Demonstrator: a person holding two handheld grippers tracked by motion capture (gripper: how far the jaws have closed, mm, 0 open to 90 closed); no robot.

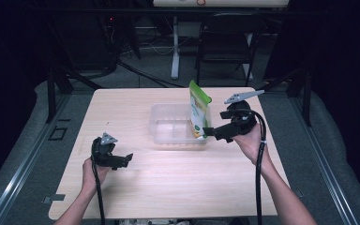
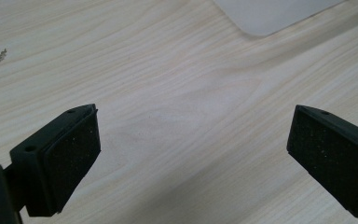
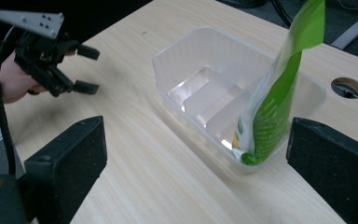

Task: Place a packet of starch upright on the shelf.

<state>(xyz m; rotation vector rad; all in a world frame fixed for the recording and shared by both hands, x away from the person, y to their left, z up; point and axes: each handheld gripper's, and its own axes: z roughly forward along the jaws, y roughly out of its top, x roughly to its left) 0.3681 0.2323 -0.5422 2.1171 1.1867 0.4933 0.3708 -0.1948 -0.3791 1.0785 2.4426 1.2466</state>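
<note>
Pouch (image 3: 270,107) leans upright in the bin (image 3: 168,60) corner (unsupported); right gripper (image 1: 211,131) released, left gripper (image 1: 122,161) released too — it may topple.

This looks like a lab or recording room set up for filming handwork, not a home. A pale wooden surface (image 1: 122,108) stands alone on grey carpet (image 1: 23,140), boxed in by dark metal frame bars (image 1: 51,89) and black curtains (image 1: 9,47) at both sides. Behind it, loose cables (image 1: 140,72) run across the floor near a white desk leg (image 1: 175,51) and a black folding chair (image 1: 225,42). A cable hole (image 3: 347,87) is cut in the surface.
</note>
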